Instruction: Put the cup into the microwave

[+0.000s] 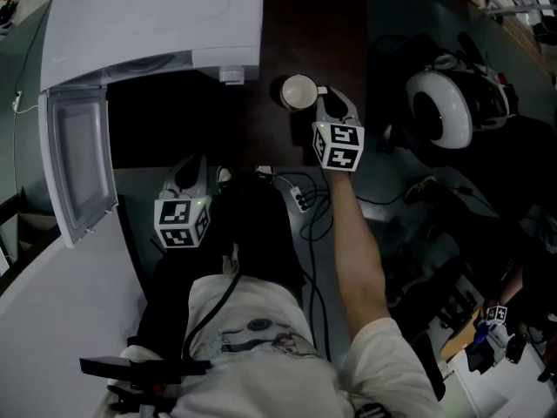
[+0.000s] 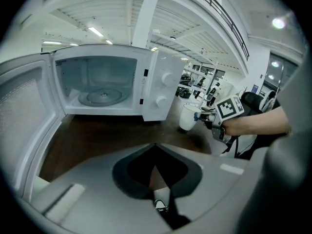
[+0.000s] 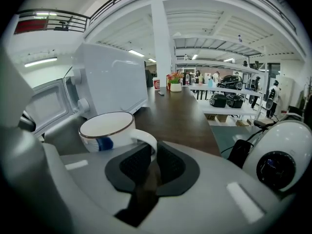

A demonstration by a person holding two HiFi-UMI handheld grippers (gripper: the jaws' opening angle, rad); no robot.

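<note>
1. A white microwave (image 1: 148, 24) stands on a dark brown wooden table (image 1: 296, 24). Its door (image 1: 78, 164) is swung wide open to the left.
2. Inside the boxy white cavity lies a round glass turntable (image 2: 103, 95). Two round knobs sit on the smooth panel at the right of the opening.
3. The cup (image 1: 298, 92) is outside the microwave, just beside its right front corner and low over the table. Whether its base touches the wood cannot be told.
4. The cup is a round white mug with a thin dark line round the rim, a blue mark on its side and a looped handle. Only its plain white inside shows.
5. The right hand-held gripper (image 1: 324, 101) is clamped on the cup's handle, which runs between its ribbed black pads (image 3: 134, 162).
6. The left hand-held gripper (image 1: 207, 174) is held in front of the open microwave, well apart from the cup. Its jaws are together, tips meeting, with nothing between them.
7. Each hand-held gripper has a smooth grey body and a cube with black-and-white square markers.
</note>
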